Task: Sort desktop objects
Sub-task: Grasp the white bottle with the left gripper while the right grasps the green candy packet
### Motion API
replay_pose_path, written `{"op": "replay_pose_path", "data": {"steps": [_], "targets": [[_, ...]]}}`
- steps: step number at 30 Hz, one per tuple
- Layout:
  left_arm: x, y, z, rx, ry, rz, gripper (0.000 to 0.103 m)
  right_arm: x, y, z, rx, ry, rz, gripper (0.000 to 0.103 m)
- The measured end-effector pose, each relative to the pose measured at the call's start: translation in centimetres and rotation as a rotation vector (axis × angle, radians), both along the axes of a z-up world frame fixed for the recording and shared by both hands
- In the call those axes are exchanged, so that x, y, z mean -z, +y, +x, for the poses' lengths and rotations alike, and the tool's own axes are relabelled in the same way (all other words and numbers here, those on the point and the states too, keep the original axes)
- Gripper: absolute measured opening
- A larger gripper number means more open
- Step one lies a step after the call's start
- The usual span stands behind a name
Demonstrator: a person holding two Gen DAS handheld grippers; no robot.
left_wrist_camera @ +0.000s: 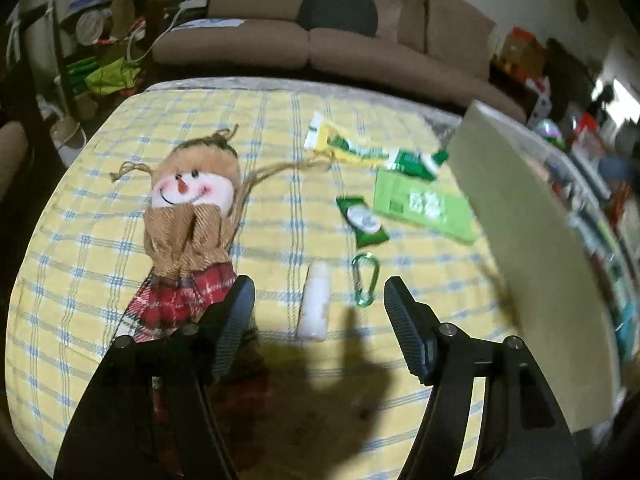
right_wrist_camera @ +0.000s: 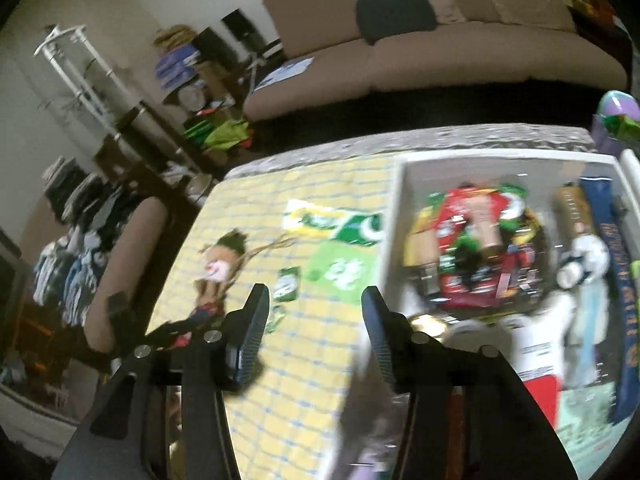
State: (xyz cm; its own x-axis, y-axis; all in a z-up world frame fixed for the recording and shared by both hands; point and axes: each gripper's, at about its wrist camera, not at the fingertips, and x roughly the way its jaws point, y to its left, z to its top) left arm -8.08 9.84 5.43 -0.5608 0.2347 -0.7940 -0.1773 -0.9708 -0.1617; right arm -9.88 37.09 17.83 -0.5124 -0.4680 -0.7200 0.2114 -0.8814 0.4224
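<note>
Both claws gape empty, left claw (left_wrist_camera: 320,312) over bottle (left_wrist_camera: 315,302) beside carabiner (left_wrist_camera: 365,279)

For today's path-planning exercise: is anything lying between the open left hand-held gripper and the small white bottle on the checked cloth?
Nothing visible does. The left hand-held gripper is open, and the white bottle lies straight ahead between its fingers. The green carabiner lies beside the bottle to its right, and the snowman doll to its left.

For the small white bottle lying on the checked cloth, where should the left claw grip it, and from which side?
Grip the white bottle across its middle, coming down from above. It lies flat, its long axis pointing away from the left claw, whose open jaws already straddle its width. The carabiner lies close on its right, so keep that finger tight to the bottle.
</note>
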Motion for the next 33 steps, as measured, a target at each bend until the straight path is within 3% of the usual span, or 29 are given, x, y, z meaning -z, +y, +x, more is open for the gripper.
{"op": "replay_pose_path", "data": {"steps": [3,7,9,15,18,22,26,29,33], "targets": [[0.9,1.5,-0.1,0.052,0.006,-0.077,0.069,0.7,-2.3,-0.2,-0.02,-0.005,0.011,0.058],[1.7,2.2,-0.9,0.087,-0.003,-0.115,0.072,2.4,-5.4,-1.2,-0.036,-0.027,0.008,0.071],[2.3,2.5,-1.3,0.102,-0.015,-0.135,0.071,3.6,-7.0,-2.2,-0.042,-0.044,0.017,0.072],[3.5,2.5,-2.0,0.127,-0.035,-0.135,0.057,8.0,-11.7,-6.2,-0.043,-0.123,0.082,0.071],[3.8,2.2,-2.2,0.124,-0.04,-0.109,0.047,10.5,-13.5,-7.8,-0.046,-0.154,0.129,0.067],[3.9,1.7,-2.3,0.125,-0.032,-0.082,0.045,13.7,-15.2,-9.4,-0.052,-0.209,0.176,0.06],[4.1,1.2,-2.3,0.113,-0.019,-0.086,0.028,15.9,-15.5,-10.3,-0.042,-0.236,0.196,0.049],[4.1,0.8,-2.3,0.104,-0.011,-0.085,0.017,16.0,-15.9,-10.1,-0.038,-0.204,0.242,0.028],[4.0,0.5,-2.4,0.101,-0.014,-0.074,0.017,15.1,-15.3,-9.7,-0.043,-0.199,0.235,0.027]]}}
